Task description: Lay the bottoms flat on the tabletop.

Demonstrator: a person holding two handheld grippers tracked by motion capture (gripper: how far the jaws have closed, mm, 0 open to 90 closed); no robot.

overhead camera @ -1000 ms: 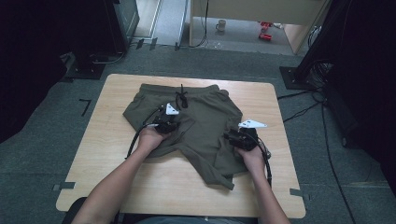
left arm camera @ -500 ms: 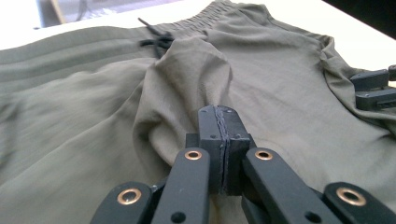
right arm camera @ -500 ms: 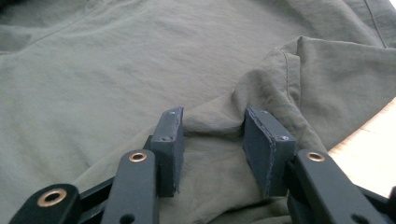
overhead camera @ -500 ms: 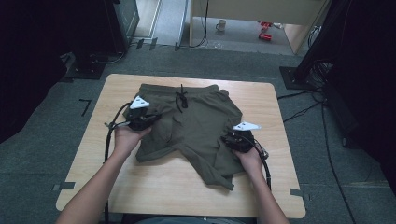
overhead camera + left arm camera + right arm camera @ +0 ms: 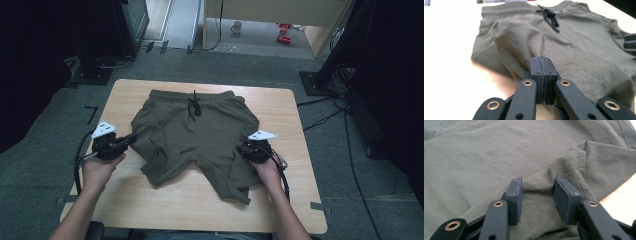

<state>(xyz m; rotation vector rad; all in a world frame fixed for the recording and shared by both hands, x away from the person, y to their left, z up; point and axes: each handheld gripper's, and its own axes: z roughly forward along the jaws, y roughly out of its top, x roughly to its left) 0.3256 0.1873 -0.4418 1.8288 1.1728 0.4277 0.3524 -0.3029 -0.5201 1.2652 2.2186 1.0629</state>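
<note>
Olive-green shorts [image 5: 195, 137] lay spread on the wooden counter [image 5: 295, 110]. The left hand-held gripper [image 5: 131, 138] had its jaws clamped on a fold of leg fabric, likely to draw it flat. The right hand-held gripper [image 5: 243, 148] stood half-open astride a ridge of cloth at the other leg, seemingly pinning it.

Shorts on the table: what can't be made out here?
- Shorts: the fabric between the left hand-held gripper jaws, left gripper view, hidden by the shut pads.
- Right hand-held gripper: whether its pads press the fold between them, right gripper view; unclear.
- Underside of the shorts, high view: hidden by the top layer.
</note>
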